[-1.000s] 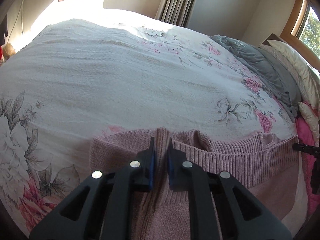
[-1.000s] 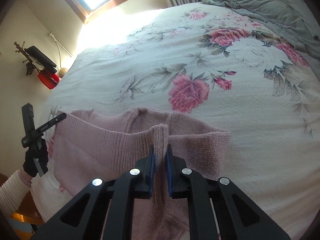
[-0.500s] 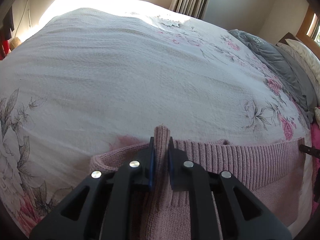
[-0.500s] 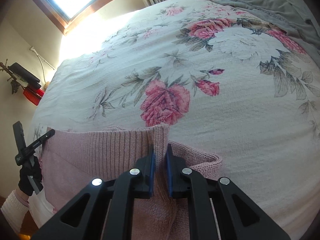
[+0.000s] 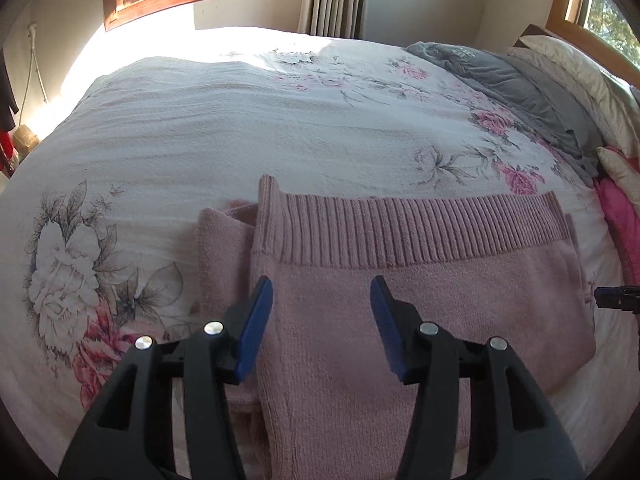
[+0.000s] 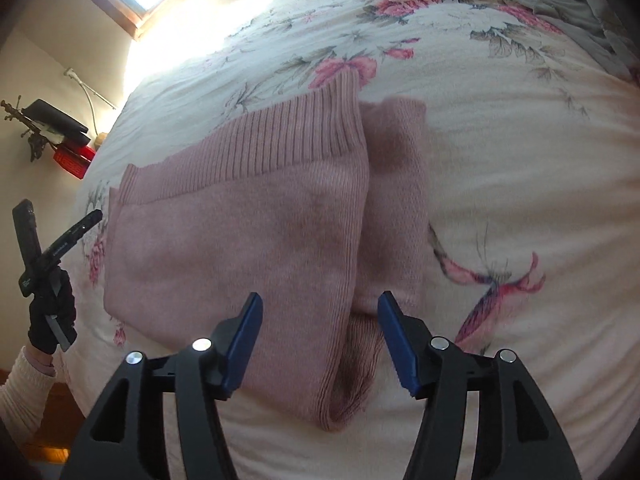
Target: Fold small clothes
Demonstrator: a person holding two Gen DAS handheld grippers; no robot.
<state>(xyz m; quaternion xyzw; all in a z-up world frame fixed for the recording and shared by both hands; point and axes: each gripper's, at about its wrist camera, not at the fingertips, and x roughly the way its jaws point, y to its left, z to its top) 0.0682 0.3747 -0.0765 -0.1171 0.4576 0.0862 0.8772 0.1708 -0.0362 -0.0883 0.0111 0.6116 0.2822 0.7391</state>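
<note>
Left gripper: the black two-finger left gripper [image 5: 321, 300] with blue pads has its fingers spread wide apart, gripping nothing, poised just above the garment at 6 o'clock in its own view.
Right gripper: the black two-finger right gripper [image 6: 320, 314] with blue pads is likewise spread wide and empty, over the garment's folded edge.
Garment: the dusty-pink knitted sweater [image 5: 420, 300] lies folded flat on the bed, its ribbed hem band running from 9 to 3 o'clock across the left wrist view; a narrower pink layer sticks out beside the fold at 9 o'clock.
Bed: the white floral bedspread [image 5: 240, 132] with pink roses carries the sweater near its close edge.
Pillows: a grey pillow [image 5: 516, 88] sits at 2 o'clock, well apart from the sweater.
Person: a black-gloved hand [image 6: 52, 312] in a cream sleeve shows at 8 o'clock in the right wrist view.
</note>
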